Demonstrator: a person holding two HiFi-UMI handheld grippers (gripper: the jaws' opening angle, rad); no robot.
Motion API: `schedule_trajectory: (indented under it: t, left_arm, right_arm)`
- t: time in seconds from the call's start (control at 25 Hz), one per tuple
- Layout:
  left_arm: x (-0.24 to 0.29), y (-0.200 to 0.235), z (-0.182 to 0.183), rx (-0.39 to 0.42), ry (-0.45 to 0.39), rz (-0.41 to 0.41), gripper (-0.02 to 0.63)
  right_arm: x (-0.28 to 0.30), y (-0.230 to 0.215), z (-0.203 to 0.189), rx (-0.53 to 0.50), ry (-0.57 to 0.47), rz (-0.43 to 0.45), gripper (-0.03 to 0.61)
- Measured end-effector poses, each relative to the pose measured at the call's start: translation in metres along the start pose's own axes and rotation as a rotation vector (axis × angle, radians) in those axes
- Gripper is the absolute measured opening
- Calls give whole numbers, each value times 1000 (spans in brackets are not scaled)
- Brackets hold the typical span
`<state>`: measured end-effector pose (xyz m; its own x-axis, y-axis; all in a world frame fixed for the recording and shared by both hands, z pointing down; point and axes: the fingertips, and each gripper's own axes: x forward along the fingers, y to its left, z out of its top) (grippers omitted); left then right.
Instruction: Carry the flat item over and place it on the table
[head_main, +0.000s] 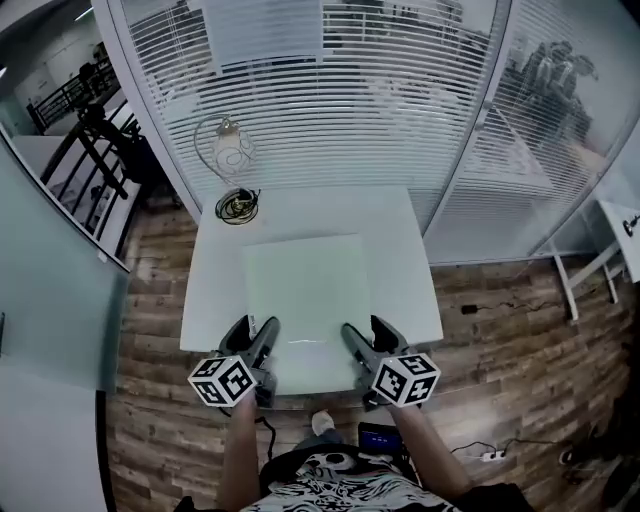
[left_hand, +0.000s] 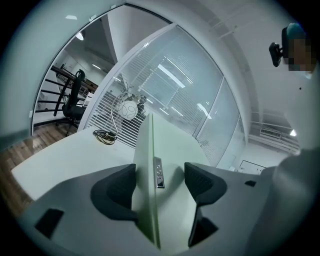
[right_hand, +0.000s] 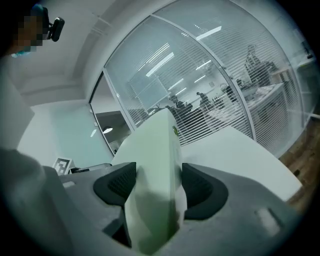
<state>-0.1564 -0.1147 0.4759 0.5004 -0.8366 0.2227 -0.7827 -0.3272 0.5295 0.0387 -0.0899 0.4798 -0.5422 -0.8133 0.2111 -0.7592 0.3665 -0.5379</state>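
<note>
The flat item (head_main: 305, 295) is a pale green square panel, held roughly level over the white table (head_main: 212, 290); its near edge reaches past the table's front edge. My left gripper (head_main: 258, 340) is shut on the panel's near-left edge and my right gripper (head_main: 365, 345) on its near-right edge. Seen from the left gripper (left_hand: 159, 182), the panel (left_hand: 170, 145) runs edge-on between both pads, above the table (left_hand: 65, 160). The right gripper (right_hand: 157, 182) likewise pinches the panel (right_hand: 155, 145). Whether the panel touches the table is unclear.
A wire globe lamp (head_main: 232, 150) and a coiled cable (head_main: 238, 205) sit at the table's far-left corner. Glass walls with blinds (head_main: 330, 110) stand behind the table. An office chair (head_main: 100, 140) is far left, a power strip (head_main: 490, 455) lies on the wood floor.
</note>
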Motion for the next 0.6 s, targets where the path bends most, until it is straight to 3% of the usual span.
schedule_trajectory:
  t: [0.6]
  left_arm:
    - [52,9,17,25,30,-28,302]
  right_arm:
    - [31,-27,22,36,-27,-29,276]
